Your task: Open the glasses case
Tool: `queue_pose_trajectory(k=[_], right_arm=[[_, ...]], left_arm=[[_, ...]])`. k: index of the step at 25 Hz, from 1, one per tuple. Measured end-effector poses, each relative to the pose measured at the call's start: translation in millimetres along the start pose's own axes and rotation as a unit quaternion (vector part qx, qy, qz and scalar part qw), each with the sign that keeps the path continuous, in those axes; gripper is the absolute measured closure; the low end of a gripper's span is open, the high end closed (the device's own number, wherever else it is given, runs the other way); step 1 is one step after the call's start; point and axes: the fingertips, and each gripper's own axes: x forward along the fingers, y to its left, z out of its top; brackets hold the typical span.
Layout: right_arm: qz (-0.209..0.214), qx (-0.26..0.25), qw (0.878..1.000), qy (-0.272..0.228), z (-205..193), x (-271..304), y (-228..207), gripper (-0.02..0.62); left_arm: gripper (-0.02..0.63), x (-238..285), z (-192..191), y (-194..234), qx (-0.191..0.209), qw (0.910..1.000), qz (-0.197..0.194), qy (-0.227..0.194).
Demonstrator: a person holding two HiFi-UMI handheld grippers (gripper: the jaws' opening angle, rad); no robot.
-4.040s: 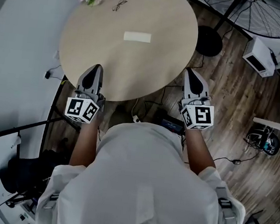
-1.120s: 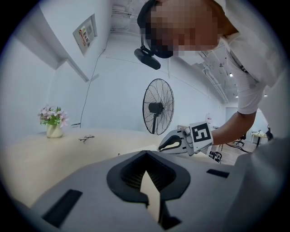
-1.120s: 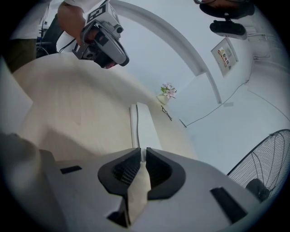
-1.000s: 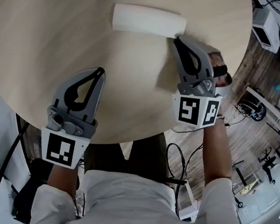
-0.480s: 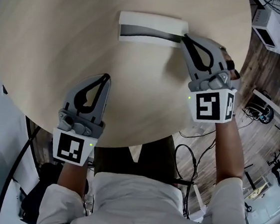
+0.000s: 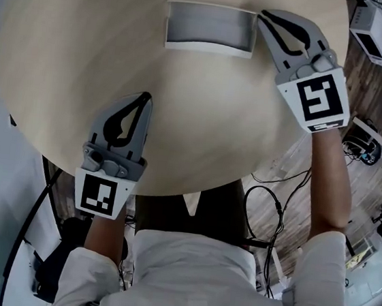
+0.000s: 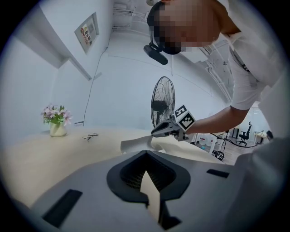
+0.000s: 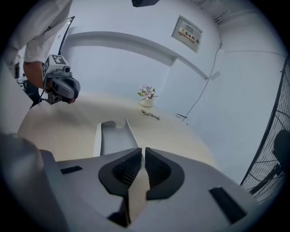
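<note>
Round wooden table (image 6: 64, 66), with the glasses case (image 6: 208, 29) at its far side, lid up and grey lining showing, so I'd call the opening step basically done. The right gripper (image 6: 264, 16) is at the case's right end, jaws pressed nearly together on what looks like the thin lid edge. The left gripper (image 6: 145, 101) is closed on nothing, well apart near the front edge. Next move: let go of the lid gently and back off without dragging the case.
</note>
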Motion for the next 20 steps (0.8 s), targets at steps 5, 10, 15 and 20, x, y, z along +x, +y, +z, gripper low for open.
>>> queue_pose_trajectory(k=[5, 10, 15, 20], right_arm=[[0.023, 0.009, 1.000, 0.003, -4, 11, -12, 0.557], [0.030, 0.023, 0.999, -0.002, -6, 14, -14, 0.557], [0.028, 0.032, 0.999, -0.002, -5, 8, -12, 0.555], [0.004, 0.038, 0.999, -0.019, 2, -16, -1, 0.523]], left_arm=[[0.592, 0, -3, -1, 0.001, 1.0000, 0.000, 0.004], [0.592, -3, -7, -3, -0.005, 1.0000, 0.001, 0.004], [0.592, -10, -9, -9, -0.010, 0.9999, 0.002, 0.007], [0.592, -23, -4, -17, -0.042, 0.9986, 0.028, -0.013]])
